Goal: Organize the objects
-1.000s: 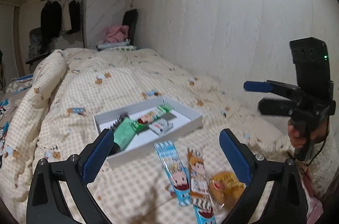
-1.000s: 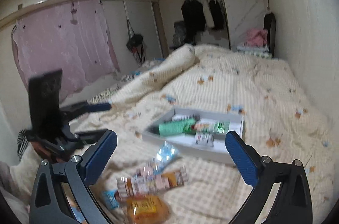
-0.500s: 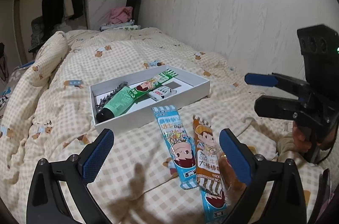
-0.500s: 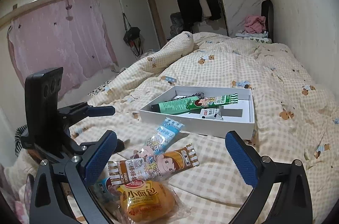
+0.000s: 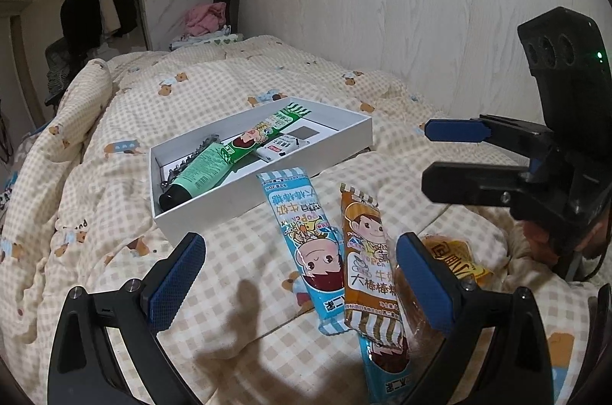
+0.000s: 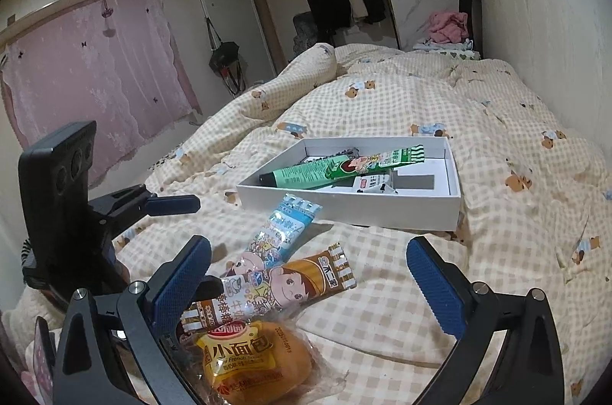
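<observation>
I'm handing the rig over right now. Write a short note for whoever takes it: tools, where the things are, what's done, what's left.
Left tool: open, empty, low over the quilt near the loose snacks.
Right tool: open, empty, over the same snacks.
White box on the quilt holds a green tube, a green snack pack and a small white pack.
Outside the box, in front of it: blue pack, brown pack overlapping it, bread bun nearest the tools.
Done: three items boxed. Left: likely the blue pack, brown pack and bun.
</observation>
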### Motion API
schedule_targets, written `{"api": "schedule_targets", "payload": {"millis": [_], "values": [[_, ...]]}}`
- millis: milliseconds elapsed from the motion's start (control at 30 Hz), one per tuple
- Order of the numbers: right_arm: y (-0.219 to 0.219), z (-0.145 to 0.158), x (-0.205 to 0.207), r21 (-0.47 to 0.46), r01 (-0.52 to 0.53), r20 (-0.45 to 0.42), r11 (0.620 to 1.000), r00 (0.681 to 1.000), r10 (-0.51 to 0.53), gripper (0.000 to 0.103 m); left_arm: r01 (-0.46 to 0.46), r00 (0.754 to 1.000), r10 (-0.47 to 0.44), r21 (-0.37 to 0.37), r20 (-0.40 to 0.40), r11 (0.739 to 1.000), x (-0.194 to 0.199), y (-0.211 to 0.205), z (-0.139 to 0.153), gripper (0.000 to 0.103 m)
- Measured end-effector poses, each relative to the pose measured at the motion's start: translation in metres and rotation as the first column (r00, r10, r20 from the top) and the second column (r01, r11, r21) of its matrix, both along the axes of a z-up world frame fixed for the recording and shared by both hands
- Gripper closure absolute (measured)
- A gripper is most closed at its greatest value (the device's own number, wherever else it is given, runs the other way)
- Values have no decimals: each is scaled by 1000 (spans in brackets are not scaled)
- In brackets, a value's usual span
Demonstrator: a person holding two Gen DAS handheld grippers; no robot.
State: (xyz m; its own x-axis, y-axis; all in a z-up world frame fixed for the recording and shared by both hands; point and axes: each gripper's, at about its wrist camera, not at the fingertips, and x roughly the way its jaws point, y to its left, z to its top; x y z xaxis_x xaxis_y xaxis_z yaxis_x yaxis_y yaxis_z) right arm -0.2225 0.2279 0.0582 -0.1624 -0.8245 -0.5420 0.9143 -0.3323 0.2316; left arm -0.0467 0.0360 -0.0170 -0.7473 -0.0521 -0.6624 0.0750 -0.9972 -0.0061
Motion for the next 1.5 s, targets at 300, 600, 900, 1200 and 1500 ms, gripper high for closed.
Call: {"api": "schedule_targets", "payload": {"millis": [300,600,900,1200,1500], "values": [[0,-3,-2,5,4,11,1000,1000,-4,0,-3,1000,3,8,9,1000,-1,-2,-1,2],[-1,-4,-4,12,6,21,1000,1000,-6,0,-8,1000,8,32,16,999,-2,-5,-3,2],[-1,-5,-5,16,9,28,1000,1000,-9,0,-55,996,56,-17,73,998,-8,-6,-12,12],[-1,-7,-5,21,8,30,1000,1000,-8,0,18,991,-13,-38,131,999,-17,6,-22,57],[-2,-10,-6,29,10,31,1000,999,-11,0,35,981,-65,165,182,986,-38,-23,-24,54]]}}
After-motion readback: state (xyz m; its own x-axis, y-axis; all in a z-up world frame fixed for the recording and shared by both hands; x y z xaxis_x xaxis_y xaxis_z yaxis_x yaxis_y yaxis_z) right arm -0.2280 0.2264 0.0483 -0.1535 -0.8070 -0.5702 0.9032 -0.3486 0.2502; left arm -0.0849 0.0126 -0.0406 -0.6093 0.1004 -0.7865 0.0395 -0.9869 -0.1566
